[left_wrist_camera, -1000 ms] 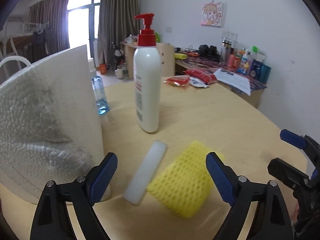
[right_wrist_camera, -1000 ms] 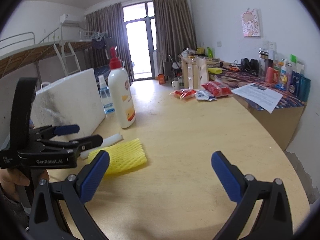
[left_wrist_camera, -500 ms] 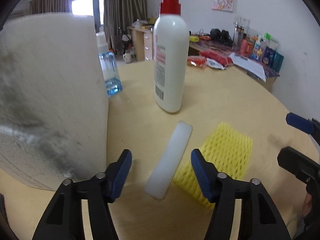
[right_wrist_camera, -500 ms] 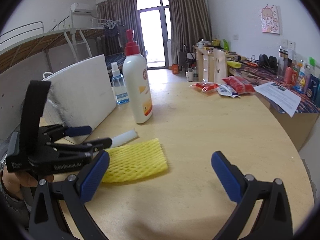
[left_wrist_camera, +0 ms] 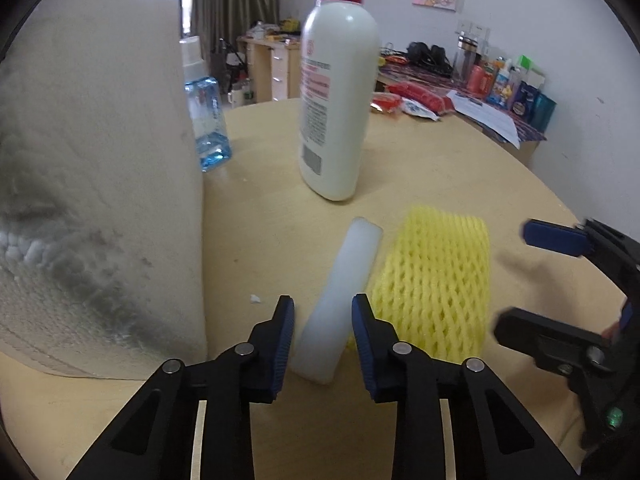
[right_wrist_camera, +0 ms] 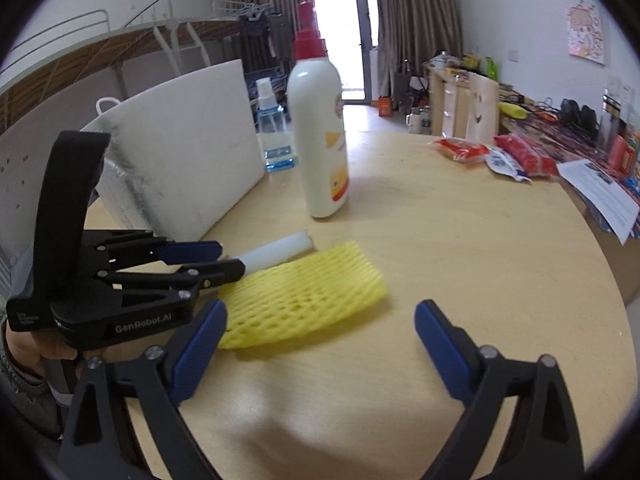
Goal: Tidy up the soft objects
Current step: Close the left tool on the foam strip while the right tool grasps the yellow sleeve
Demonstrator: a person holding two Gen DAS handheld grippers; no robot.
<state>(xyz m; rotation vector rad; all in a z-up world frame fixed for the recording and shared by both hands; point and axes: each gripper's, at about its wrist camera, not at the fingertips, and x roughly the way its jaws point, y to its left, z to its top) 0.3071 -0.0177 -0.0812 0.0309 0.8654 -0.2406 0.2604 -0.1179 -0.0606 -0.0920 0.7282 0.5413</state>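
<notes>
The left gripper [left_wrist_camera: 323, 330] sits low over the round wooden bench [left_wrist_camera: 440, 168], its blue-padded fingers [left_wrist_camera: 285, 332] standing on either side of the near end of a white foam stick [left_wrist_camera: 340, 304]. The pads are close to the stick, with a thin gap visible on each side, so the jaws are narrowed around it but do not look pressed against it. From the right wrist view the same gripper [right_wrist_camera: 230, 260] appears side-on, its tips reaching over the end of the stick [right_wrist_camera: 280, 254], and whether the pads touch cannot be told there.

The stick lies flat on the bench, running away from the left gripper toward a tall white pump bottle [left_wrist_camera: 338, 104] with a red cap. Just beside the stick, touching along its right edge, lies a yellow foam net [left_wrist_camera: 436, 284], also flat on the wood.

The right gripper [right_wrist_camera: 320, 348] hovers near the bench edge with its jaws wide apart and nothing between them; the yellow net [right_wrist_camera: 304, 300] lies ahead of its left finger.

A large white foam block [left_wrist_camera: 92, 168] stands upright on the left, with a small blue spray bottle [left_wrist_camera: 206, 120] behind it near the pump bottle. Red snack packets [right_wrist_camera: 460, 148] and a printed sheet [right_wrist_camera: 604, 196] lie at the far side of the bench.
</notes>
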